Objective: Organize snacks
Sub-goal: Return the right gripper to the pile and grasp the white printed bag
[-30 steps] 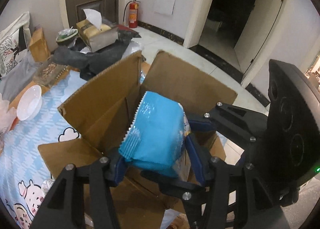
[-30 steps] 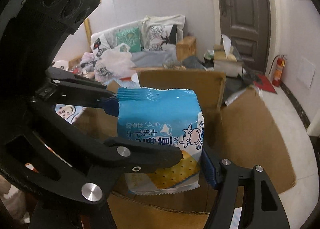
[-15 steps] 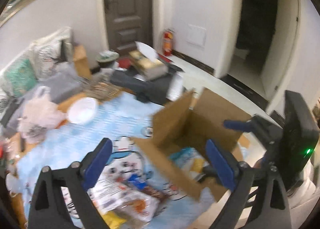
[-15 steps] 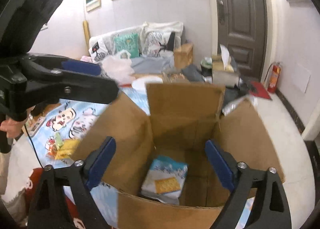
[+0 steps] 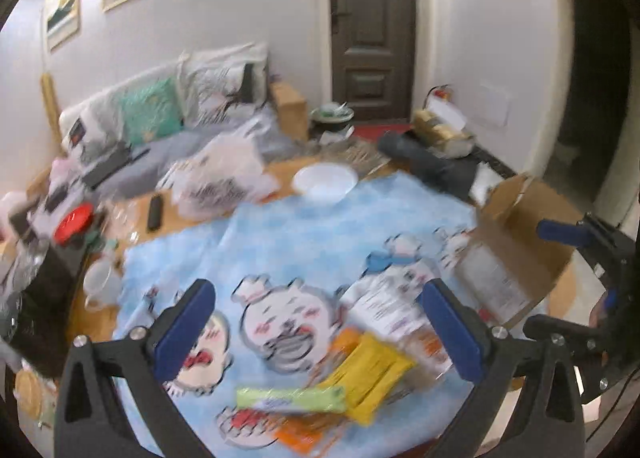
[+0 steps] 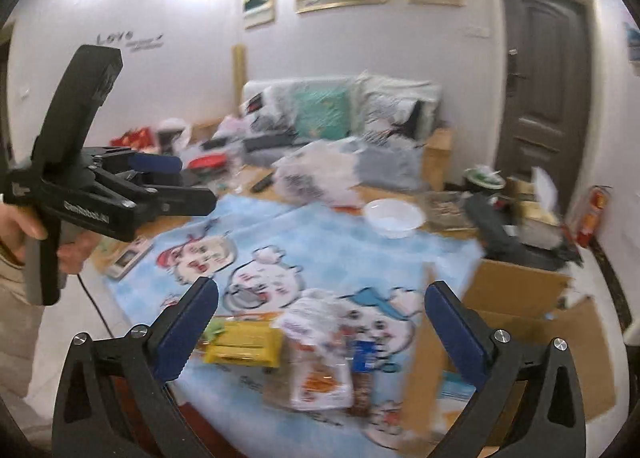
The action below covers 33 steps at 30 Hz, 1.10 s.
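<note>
My left gripper (image 5: pixel 318 298) hangs over a blurred pile of snacks on the blue cartoon tablecloth (image 5: pixel 304 242). Its jaws are opening, nothing between them. Below it lie a yellow packet (image 5: pixel 372 374), a green packet (image 5: pixel 288 398) and a white printed packet (image 5: pixel 392 298). My right gripper (image 6: pixel 320 298) is also opening and empty, above the yellow packet (image 6: pixel 244 342) and a white-and-orange packet (image 6: pixel 316 374). The open cardboard box (image 6: pixel 516 298) stands at the table's right end (image 5: pixel 516 242). A hand (image 6: pixel 72 254) holds the left gripper (image 6: pixel 188 178) at the left.
A white bowl (image 6: pixel 394 214) and a printed plastic bag (image 6: pixel 320 174) sit at the far side of the table. A white mug (image 5: pixel 100 282) and a red lid (image 5: pixel 74 224) are on the left. A cluttered sofa (image 5: pixel 168 130) and a dark door (image 5: pixel 372 26) lie behind.
Both grippers let go of the blue cracker packet, which landed in the box. Their jaws spread wide and both swung left, away from the box and over the snack pile.
</note>
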Available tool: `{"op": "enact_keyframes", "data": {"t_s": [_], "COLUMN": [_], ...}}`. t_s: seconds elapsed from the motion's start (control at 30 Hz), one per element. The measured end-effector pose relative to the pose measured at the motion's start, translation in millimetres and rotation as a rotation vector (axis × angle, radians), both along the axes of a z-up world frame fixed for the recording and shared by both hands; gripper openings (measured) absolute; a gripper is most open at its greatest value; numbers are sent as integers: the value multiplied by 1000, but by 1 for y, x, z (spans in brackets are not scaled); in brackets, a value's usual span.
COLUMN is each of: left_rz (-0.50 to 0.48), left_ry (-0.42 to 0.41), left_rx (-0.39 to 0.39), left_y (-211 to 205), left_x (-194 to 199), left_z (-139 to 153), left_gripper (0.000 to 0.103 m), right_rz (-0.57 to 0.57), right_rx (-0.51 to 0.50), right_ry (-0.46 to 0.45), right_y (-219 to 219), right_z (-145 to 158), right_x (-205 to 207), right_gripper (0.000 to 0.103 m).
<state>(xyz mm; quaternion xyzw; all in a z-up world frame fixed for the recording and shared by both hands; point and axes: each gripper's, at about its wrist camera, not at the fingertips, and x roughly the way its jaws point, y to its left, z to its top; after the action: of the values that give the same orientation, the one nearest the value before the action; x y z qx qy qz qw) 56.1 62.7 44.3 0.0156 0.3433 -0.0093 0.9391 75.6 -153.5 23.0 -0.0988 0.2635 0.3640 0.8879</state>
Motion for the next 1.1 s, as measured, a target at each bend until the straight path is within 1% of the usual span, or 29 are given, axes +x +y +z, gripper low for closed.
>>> {"op": "enact_keyframes", "data": {"t_s": [0.07, 0.13, 0.17, 0.2, 0.27, 0.37, 0.47, 0.5, 0.57, 0.67, 0.7, 0.77, 0.87, 0.93, 1.0, 1.03, 1.07, 1.1], "left_rz": [7, 10, 6, -2, -9, -12, -35, -40, -54, -79, -86, -106, -137, -153, -171, -179, -189, -195], "left_ry": [15, 38, 52, 69, 103, 148, 180, 191, 209, 222, 227, 243, 267, 280, 294, 298, 303, 309], "left_rx": [-27, -68, -83, -100, -122, -164, -195, -202, -213, -229, -240, -273, -312, -320, -329, -333, -337, -338], "left_y": [21, 37, 41, 45, 52, 58, 59, 58, 56, 50, 48, 44, 36, 29, 21, 18, 15, 12], "left_x": [-3, -3, -3, 0, 8, 25, 45, 51, 62, 80, 86, 98, 114, 122, 128, 130, 131, 132], "left_z": [-15, -32, -39, -47, -63, -87, -109, -114, -123, -133, -137, -143, -151, -155, -158, -160, -161, -162], "left_gripper": [102, 102, 102, 102, 102, 102, 102, 102, 102, 102, 102, 102, 102, 102, 102, 102, 102, 102], "right_rz": [22, 40, 46, 53, 61, 30, -22, -41, -53, -74, -78, -63, -58, -63, -54, -50, -47, -51], "right_rx": [-28, -51, -61, -74, -88, -123, -129, -131, -135, -161, -167, -149, -169, -177, -177, -184, -195, -208], "right_ry": [28, 69, 93, 125, 165, 205, 259, 283, 310, 341, 355, 396, 378, 388, 404, 401, 379, 366], "right_y": [21, 42, 51, 63, 77, 89, 92, 93, 92, 95, 96, 97, 98, 97, 96, 96, 98, 97], "right_z": [-9, -25, -33, -45, -64, -88, -114, -125, -137, -160, -166, -175, -177, -180, -185, -186, -186, -187], "right_x": [2, 8, 12, 17, 26, 45, 72, 84, 98, 115, 121, 127, 128, 129, 129, 128, 125, 123], "right_gripper": [103, 102, 100, 96, 95, 95, 94, 94, 94, 93, 88, 85, 82, 75, 72, 71, 68, 64]}}
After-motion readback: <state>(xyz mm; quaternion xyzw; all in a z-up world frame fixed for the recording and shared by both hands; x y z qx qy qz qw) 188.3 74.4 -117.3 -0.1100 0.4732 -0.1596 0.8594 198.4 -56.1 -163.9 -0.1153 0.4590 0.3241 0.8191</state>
